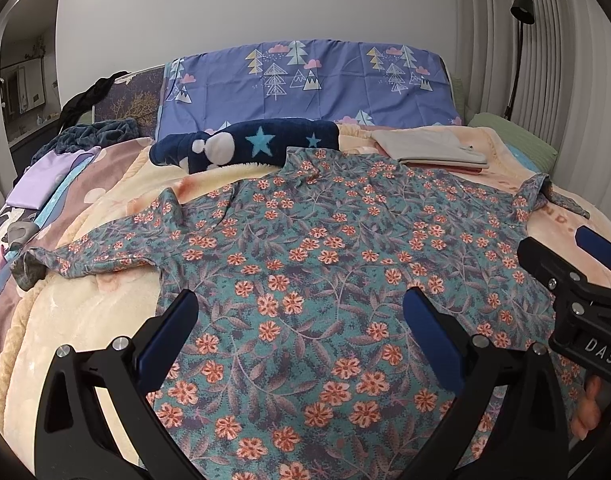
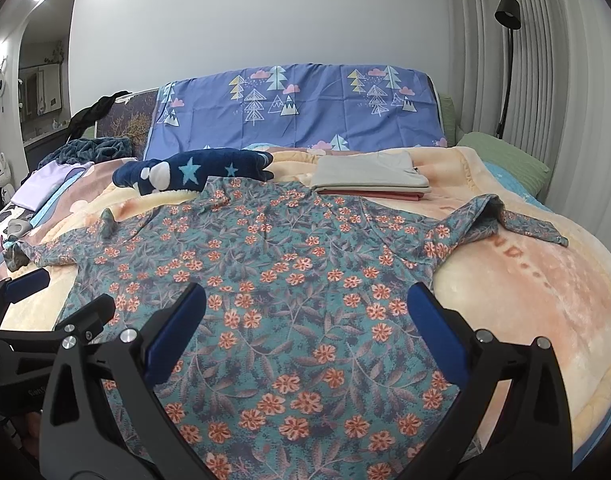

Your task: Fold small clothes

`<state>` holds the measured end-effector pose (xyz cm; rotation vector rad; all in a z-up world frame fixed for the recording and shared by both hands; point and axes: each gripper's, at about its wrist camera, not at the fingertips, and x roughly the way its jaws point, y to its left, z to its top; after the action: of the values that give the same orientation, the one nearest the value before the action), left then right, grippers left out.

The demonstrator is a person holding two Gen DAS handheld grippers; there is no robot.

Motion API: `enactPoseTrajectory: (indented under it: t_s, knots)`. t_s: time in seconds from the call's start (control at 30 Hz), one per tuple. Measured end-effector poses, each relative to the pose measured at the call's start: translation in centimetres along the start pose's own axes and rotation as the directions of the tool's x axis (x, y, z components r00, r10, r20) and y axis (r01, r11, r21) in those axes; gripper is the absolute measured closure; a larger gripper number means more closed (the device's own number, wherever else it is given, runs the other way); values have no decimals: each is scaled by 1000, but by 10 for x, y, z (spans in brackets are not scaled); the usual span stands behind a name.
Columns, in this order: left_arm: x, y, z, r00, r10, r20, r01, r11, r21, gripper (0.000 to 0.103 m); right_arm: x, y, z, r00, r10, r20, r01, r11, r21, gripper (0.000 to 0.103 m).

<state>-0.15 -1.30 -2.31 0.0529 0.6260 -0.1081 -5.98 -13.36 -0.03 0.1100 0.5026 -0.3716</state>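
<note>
Flat, the floral shirt [image 1: 325, 272] points collar-first toward the headboard, seemingly face-down; both hand-held grippers [image 1: 301, 336] [image 2: 305, 328] gape wide.

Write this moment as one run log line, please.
floral shirt: spread flat, unfolded | left gripper: open | right gripper: open | nothing held

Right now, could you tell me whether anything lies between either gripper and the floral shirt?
Nothing visible does. The floral shirt lies spread flat on the blanket, directly under the open left gripper and open right gripper.
</note>
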Motion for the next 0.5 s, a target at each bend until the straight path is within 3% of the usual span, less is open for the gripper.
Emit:
enactPoseTrajectory:
  t_s: [0.5]
  knots:
    - [3,8,0,1000,-14,-12,14,1000,-26,1,2,-2,0,1000,-8,-3,8,1000,2,2]
